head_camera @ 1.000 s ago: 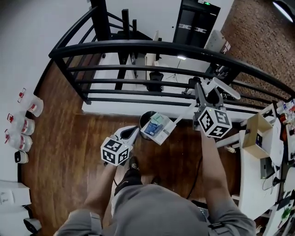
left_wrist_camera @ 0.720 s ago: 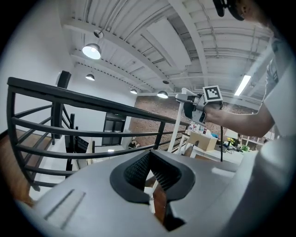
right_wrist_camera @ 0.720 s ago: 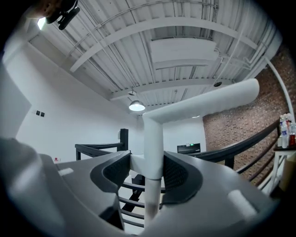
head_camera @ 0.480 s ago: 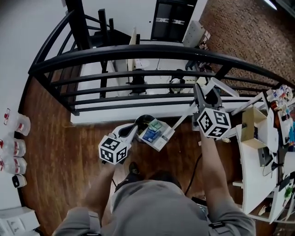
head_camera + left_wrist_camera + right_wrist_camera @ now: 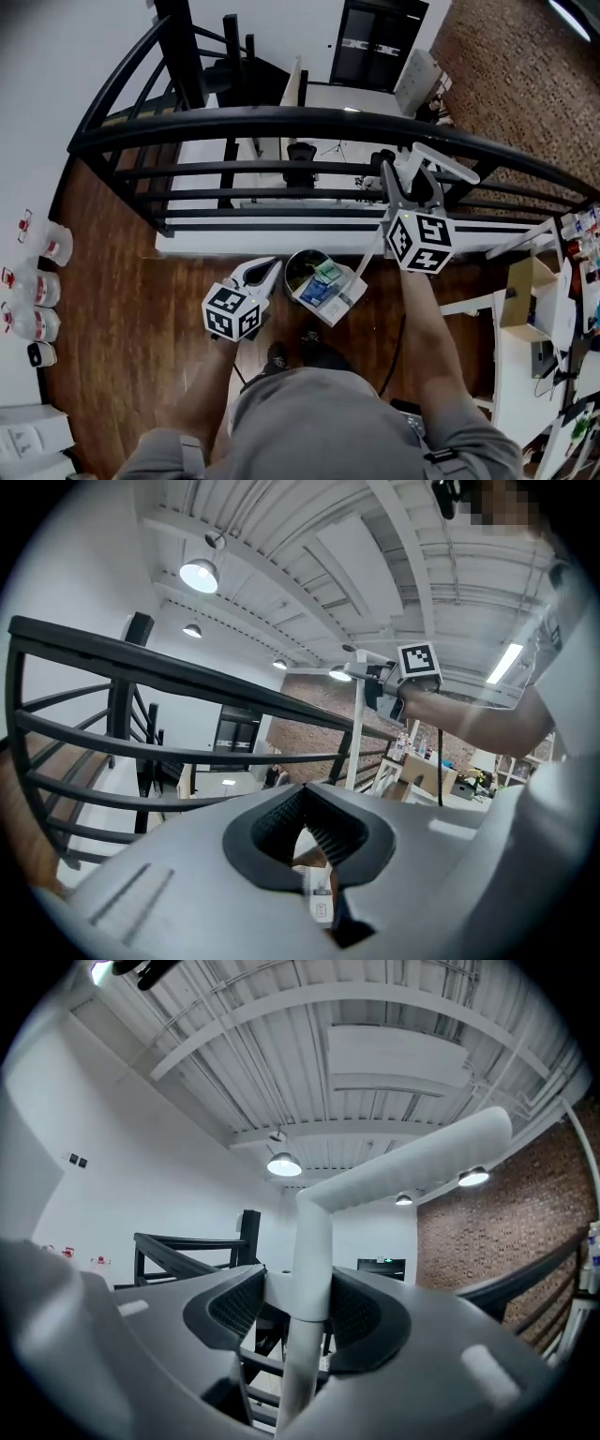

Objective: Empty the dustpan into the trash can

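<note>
- Where the wooden floor (image 5: 131, 319) runs out at the far left, I see a row of clear bottles (image 5: 37, 286) standing along the wall.
- The left gripper (image 5: 270, 267) is held low over the floor, just left of the trash can. In the left gripper view (image 5: 302, 797) its jaws are pressed together at the tips, and I can make out nothing pinched between them.
- The trash can (image 5: 300, 262), dark and round, stands on the floor just in front of the black railing (image 5: 281, 122).
- The dustpan (image 5: 339, 302) hangs tilted at the can's right side, its pan overlapping the rim from my angle. I cannot tell whether the two touch. Blue and green packets (image 5: 319, 281) lie in the pan.
- The white handle (image 5: 441, 162) rises from the pan up and to the right, with a bend at its top.
- The right gripper (image 5: 409, 174) has its jaws clamped on that handle. The right gripper view (image 5: 312, 1283) shows both pads squeezing the upright shaft (image 5: 314, 1241) below the bend.
- At the far right, a white worktop (image 5: 511, 375) carries a cardboard box (image 5: 525, 286).
</note>
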A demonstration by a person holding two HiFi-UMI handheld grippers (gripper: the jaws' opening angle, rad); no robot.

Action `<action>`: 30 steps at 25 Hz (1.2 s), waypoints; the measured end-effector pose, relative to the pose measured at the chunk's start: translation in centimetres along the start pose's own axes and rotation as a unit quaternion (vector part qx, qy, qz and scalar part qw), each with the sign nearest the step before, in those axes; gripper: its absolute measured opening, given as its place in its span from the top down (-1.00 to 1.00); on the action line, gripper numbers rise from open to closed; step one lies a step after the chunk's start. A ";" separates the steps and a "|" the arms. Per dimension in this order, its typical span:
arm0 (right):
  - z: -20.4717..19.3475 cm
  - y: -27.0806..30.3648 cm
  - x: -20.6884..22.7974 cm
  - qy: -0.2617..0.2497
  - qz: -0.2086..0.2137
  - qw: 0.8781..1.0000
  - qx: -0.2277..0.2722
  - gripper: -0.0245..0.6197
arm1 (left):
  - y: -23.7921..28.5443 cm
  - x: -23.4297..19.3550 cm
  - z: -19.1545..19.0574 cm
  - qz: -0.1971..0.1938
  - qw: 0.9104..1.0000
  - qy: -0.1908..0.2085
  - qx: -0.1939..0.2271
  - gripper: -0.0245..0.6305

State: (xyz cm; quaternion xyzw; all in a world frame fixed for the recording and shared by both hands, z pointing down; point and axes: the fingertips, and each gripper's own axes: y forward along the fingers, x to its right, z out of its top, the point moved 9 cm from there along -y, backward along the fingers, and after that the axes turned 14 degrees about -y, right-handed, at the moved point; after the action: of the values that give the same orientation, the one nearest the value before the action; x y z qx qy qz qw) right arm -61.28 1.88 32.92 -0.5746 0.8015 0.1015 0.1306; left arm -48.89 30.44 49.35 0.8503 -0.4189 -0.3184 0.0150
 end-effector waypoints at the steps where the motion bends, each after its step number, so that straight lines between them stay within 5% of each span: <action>1: 0.0 1.2 -0.1 -0.004 0.006 1.000 -0.001 0.32 | 0.1 -0.1 0.4 0.007 1.000 0.000 0.004 0.91; 6: -0.1 7.2 -1.1 -0.005 0.046 0.999 0.005 0.32 | 0.9 -1.6 2.6 0.051 0.998 0.002 0.025 0.91; 12: -0.4 12.5 -2.8 -0.013 0.069 0.998 -0.005 0.32 | 1.8 -3.7 4.7 0.060 0.997 -0.001 0.043 0.91; 30: 0.3 21.2 -7.7 -0.047 0.026 0.995 -0.086 0.32 | 2.4 -14.2 11.1 -0.026 0.999 -0.012 0.016 0.91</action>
State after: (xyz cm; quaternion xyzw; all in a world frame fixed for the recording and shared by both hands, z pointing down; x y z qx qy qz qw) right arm -78.94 15.64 35.46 -0.5574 0.7973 0.2002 0.1163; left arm -63.05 41.77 48.77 0.8573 -0.4013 -0.3223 -0.0116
